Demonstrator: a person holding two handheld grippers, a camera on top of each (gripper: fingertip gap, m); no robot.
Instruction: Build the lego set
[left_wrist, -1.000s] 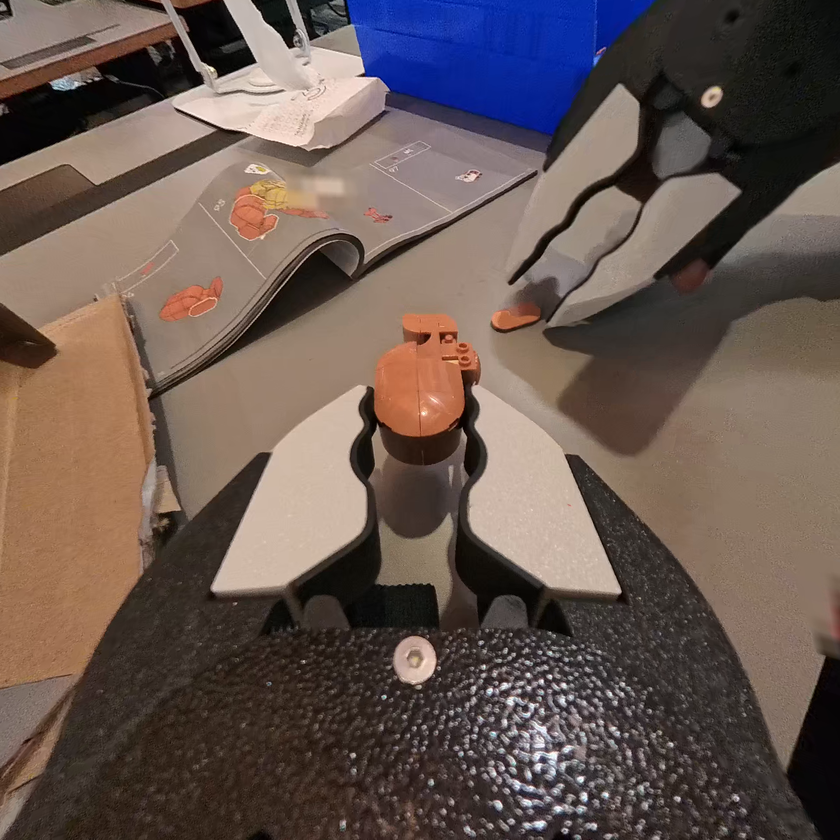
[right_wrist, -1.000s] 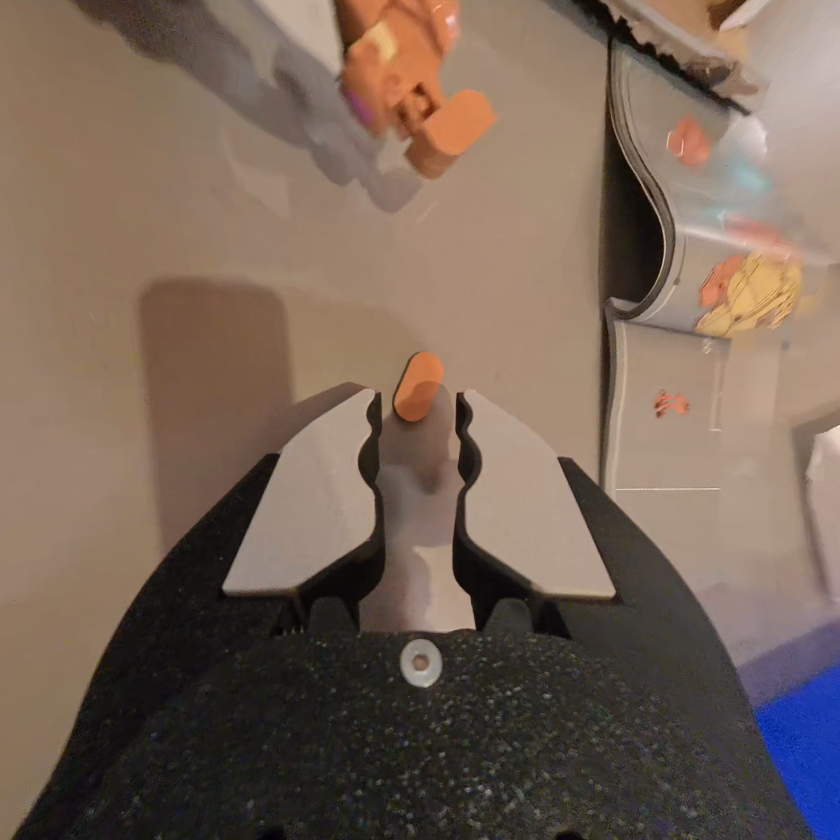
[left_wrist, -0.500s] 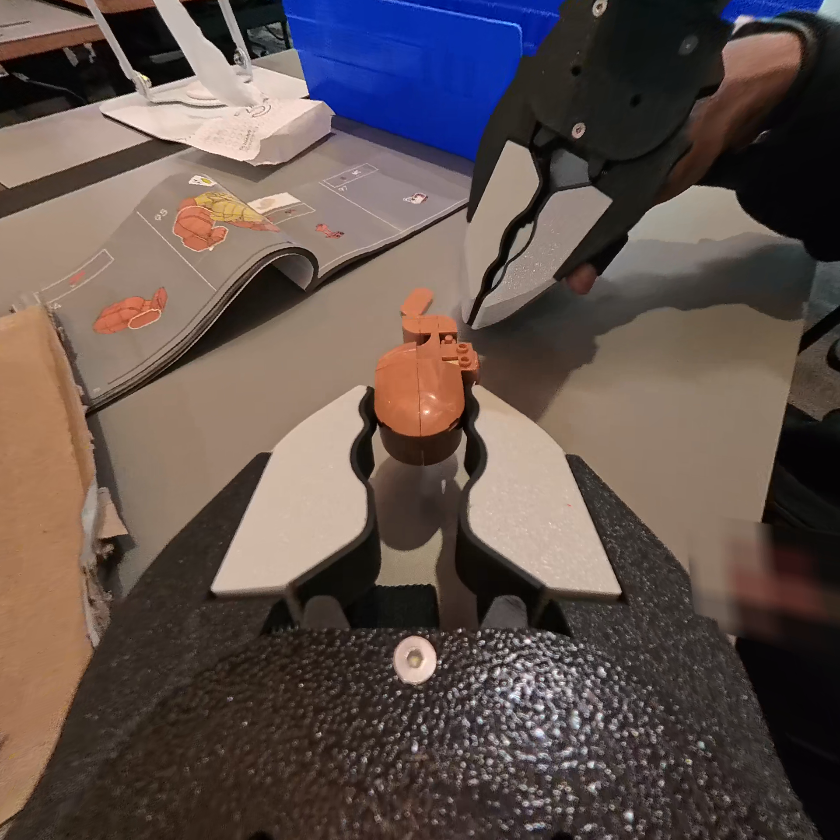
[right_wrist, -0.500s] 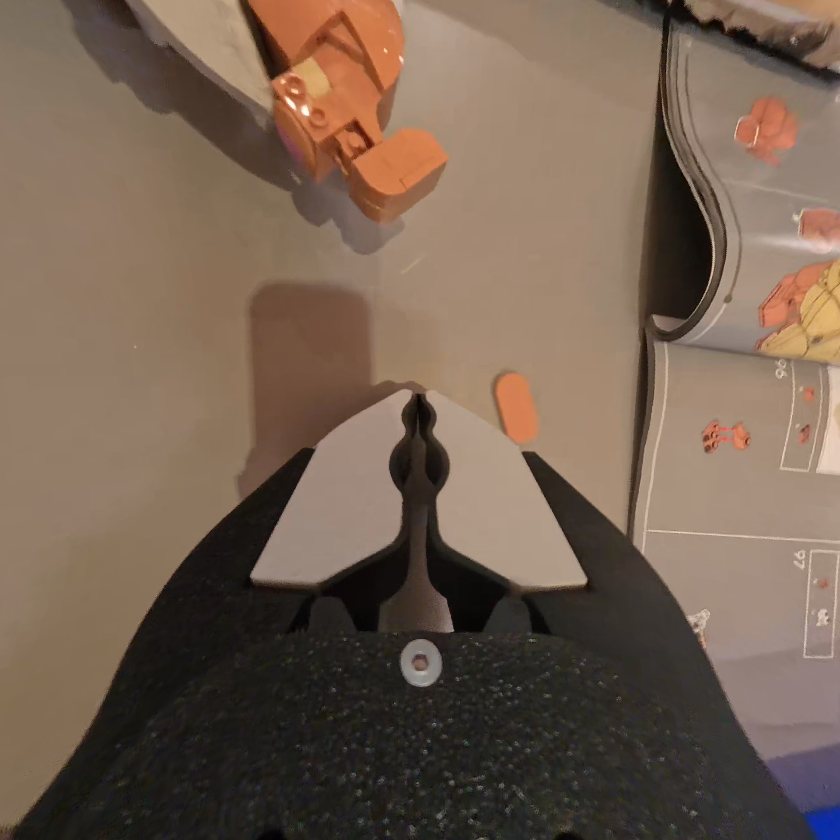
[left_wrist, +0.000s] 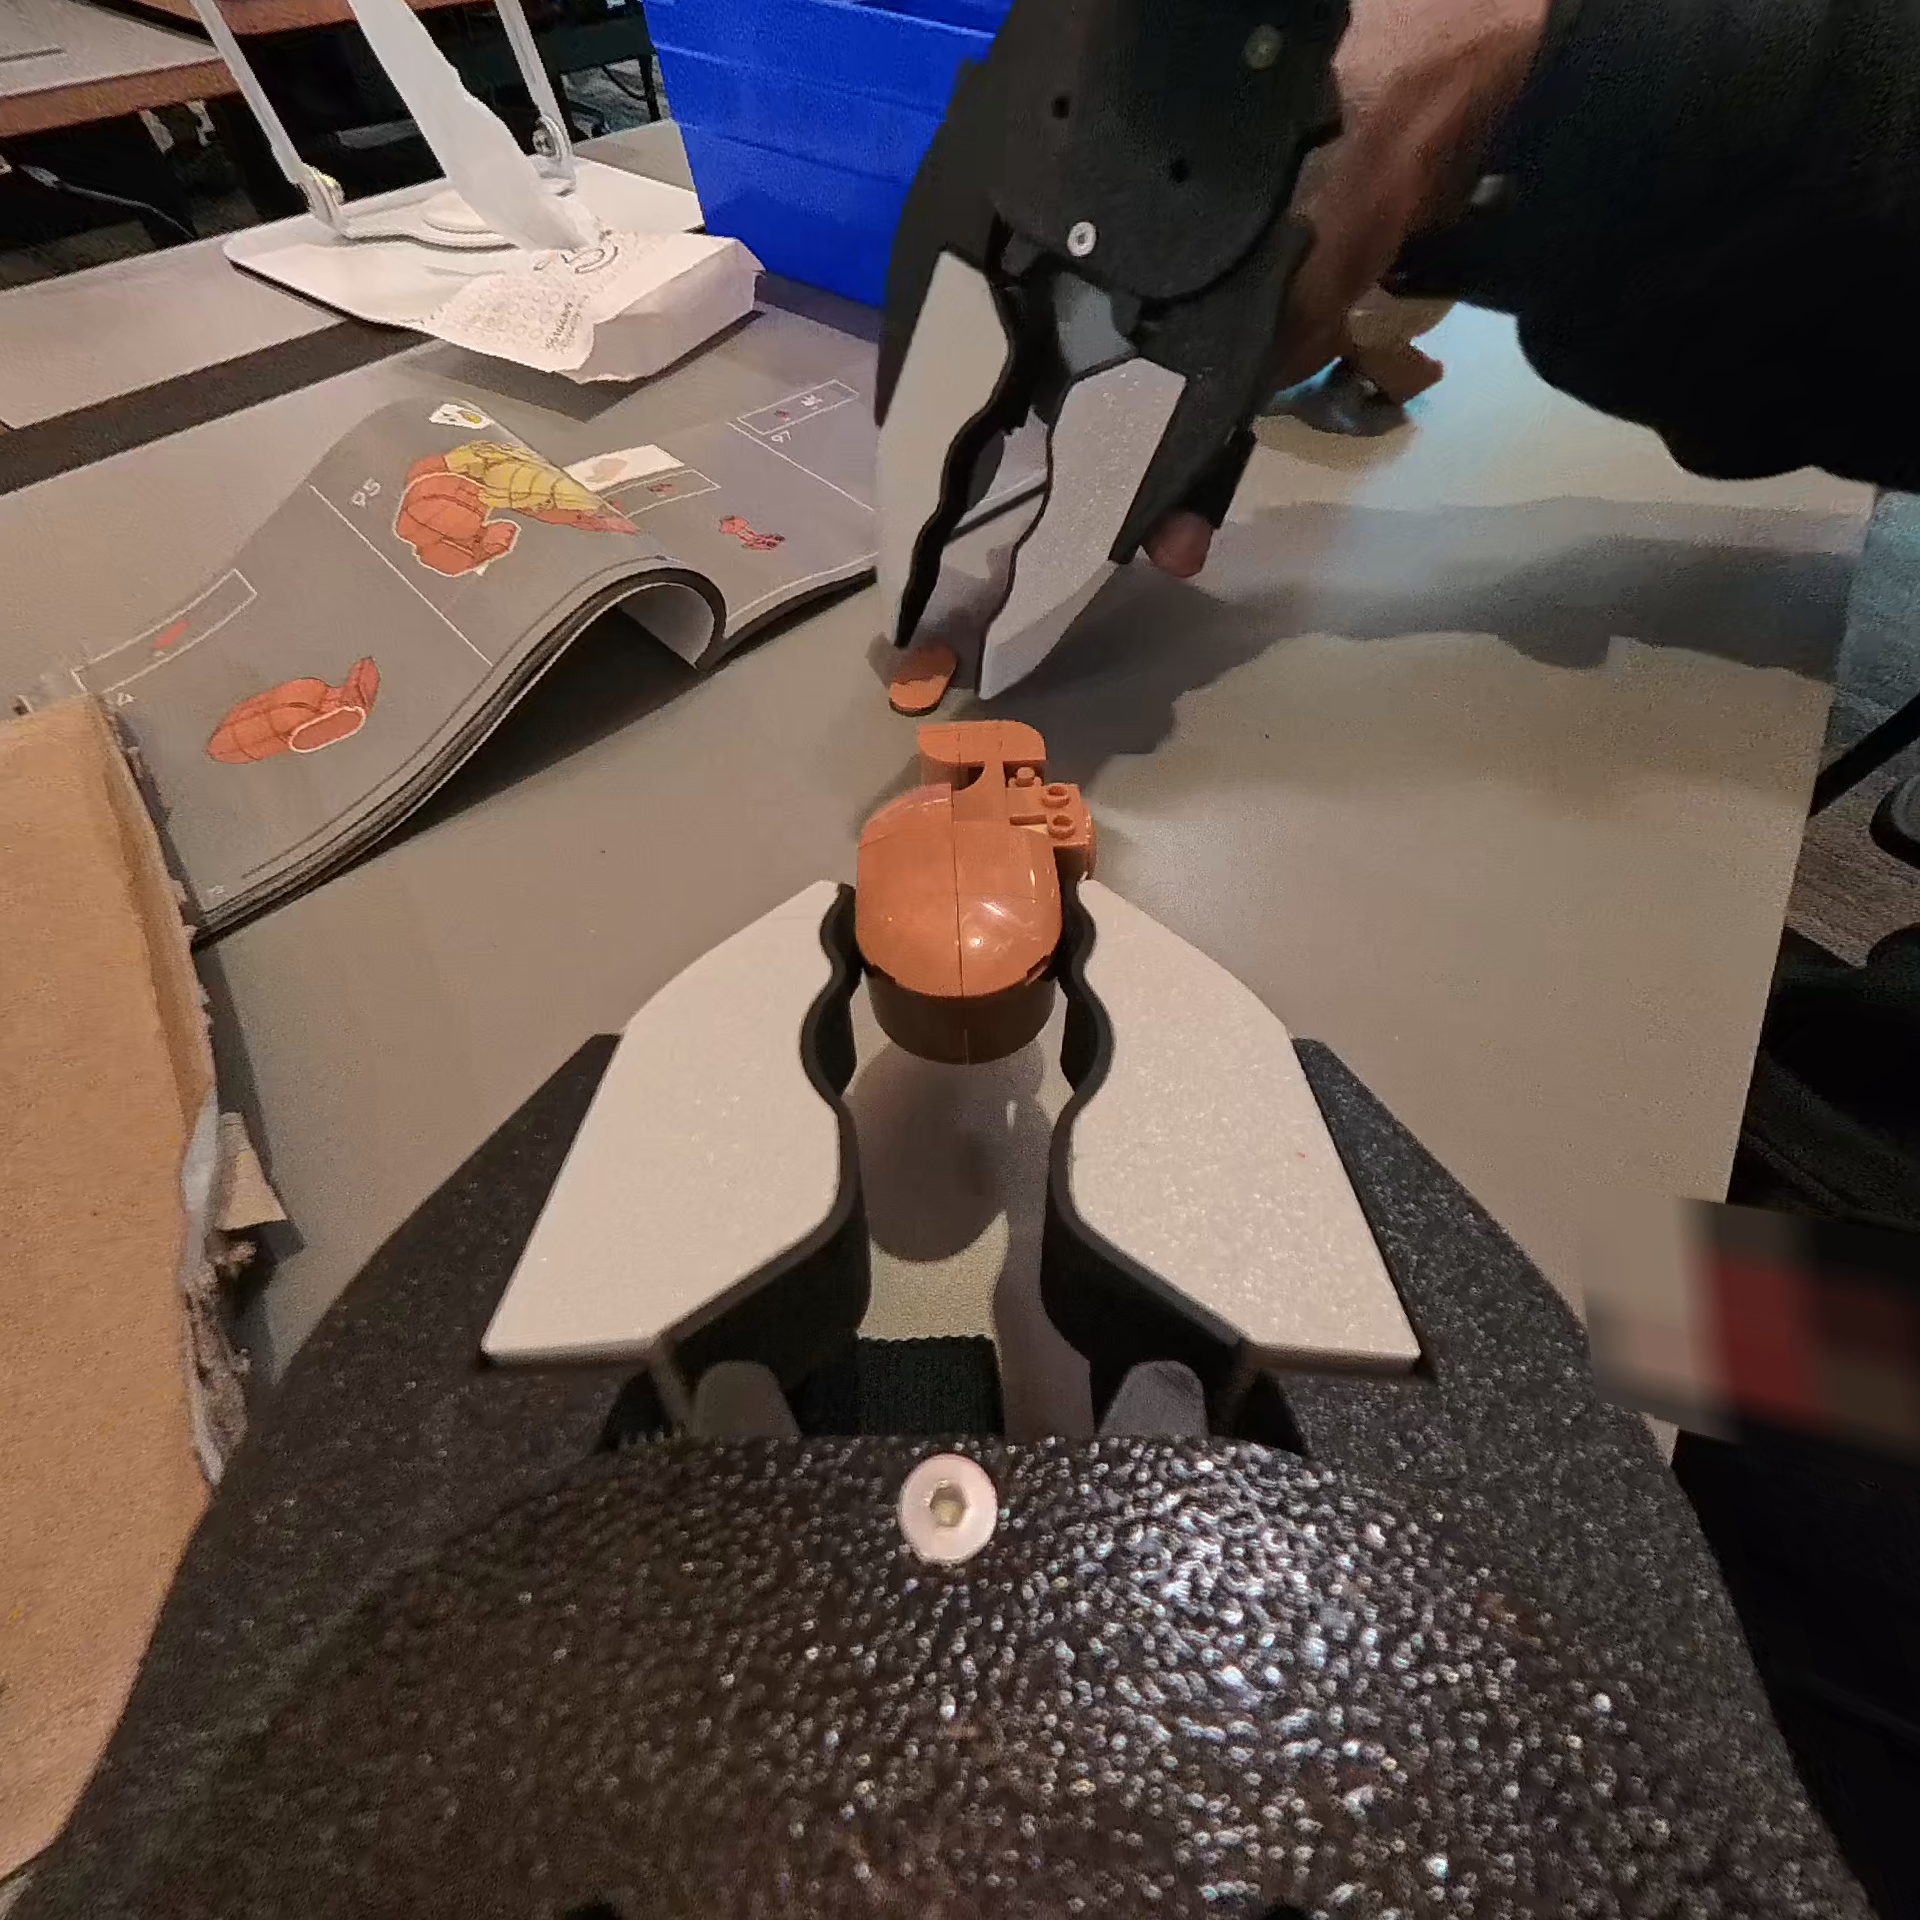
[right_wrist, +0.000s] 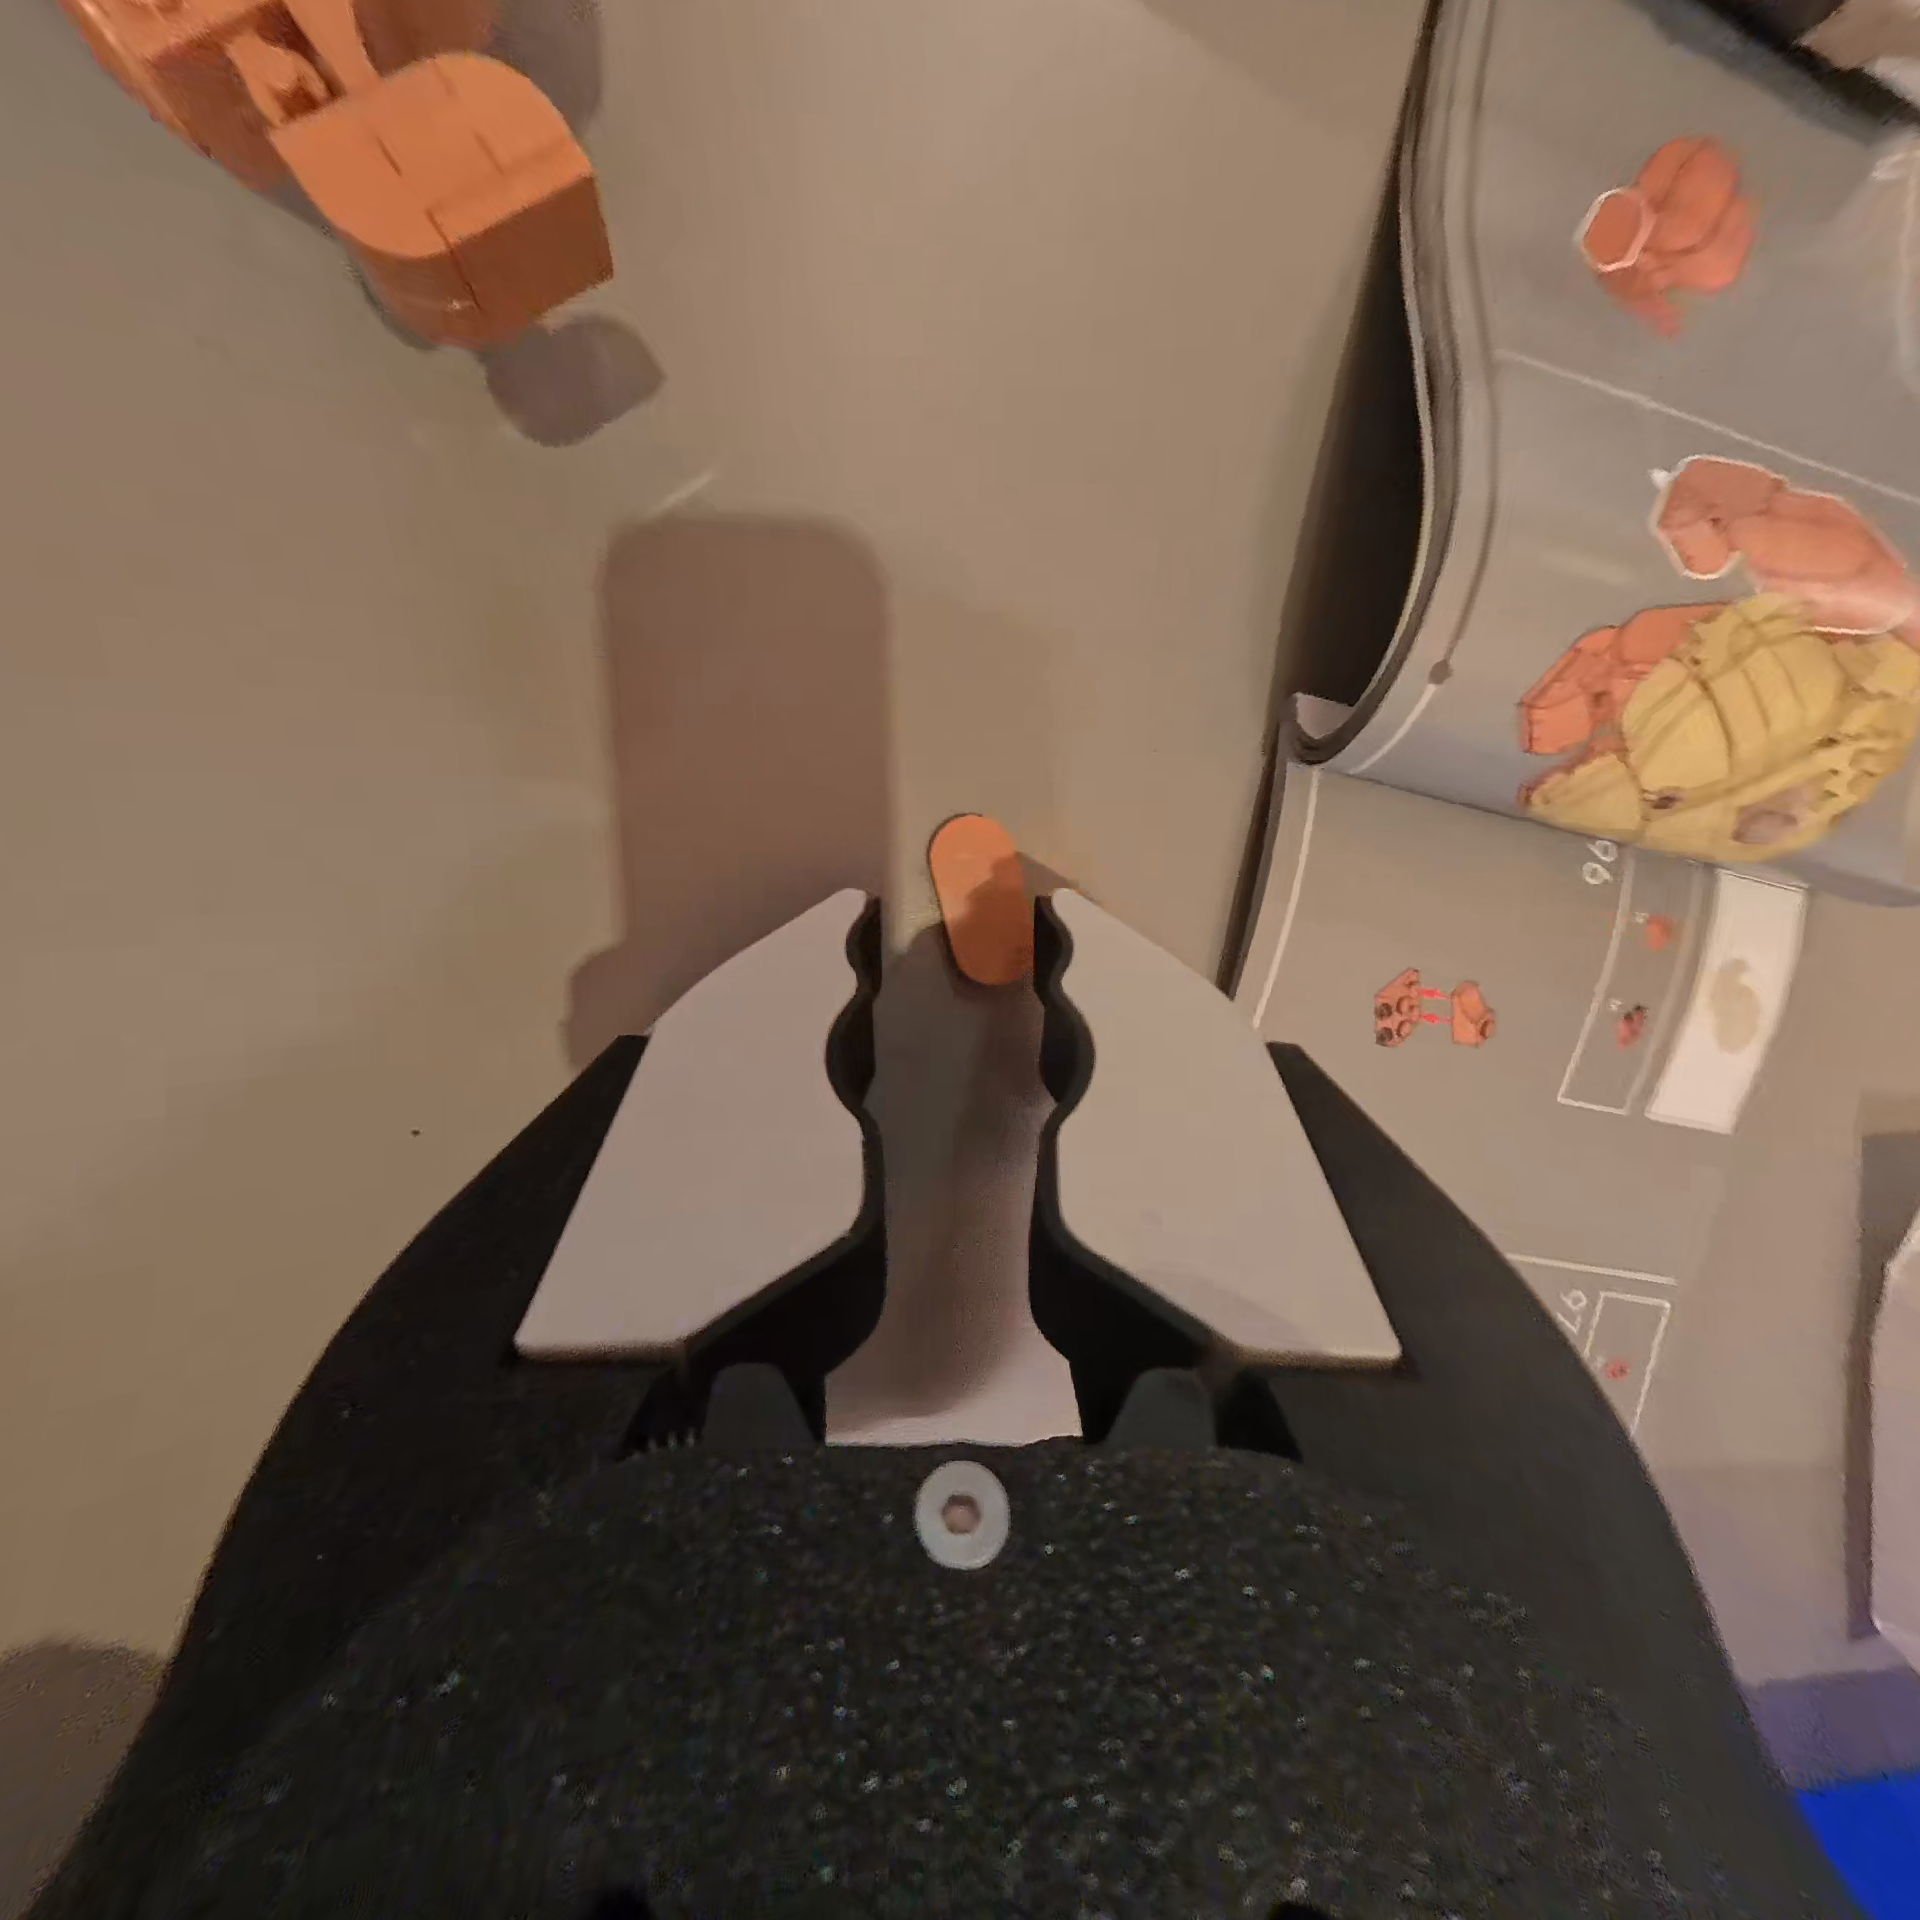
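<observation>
My left gripper (left_wrist: 956, 909) is shut on the rounded end of a brown brick-built model (left_wrist: 961, 904) and holds it just above the grey table (left_wrist: 1403, 935). The model's far end shows in the right wrist view (right_wrist: 447, 239). My right gripper (right_wrist: 958, 914) is open and points down at the table, as the left wrist view (left_wrist: 943, 667) also shows. A small flat orange oval piece (right_wrist: 977, 904) lies on the table between its fingertips, close to the right finger (right_wrist: 1060, 935) and apart from the left one. It also shows in the left wrist view (left_wrist: 920, 681).
An open instruction booklet (left_wrist: 468, 540) lies to the left of the oval piece, also in the right wrist view (right_wrist: 1662, 623). A cardboard box (left_wrist: 83, 1143) stands at the near left. A blue bin (left_wrist: 821, 135) and a white paper bag (left_wrist: 582, 301) are at the back. The gap from one gripper's tips to the other's is roughly 12 cm.
My right gripper shut on air beside the oval piece, which stayed on the table. It has opened again and now straddles the piece. My left gripper still holds the model.
</observation>
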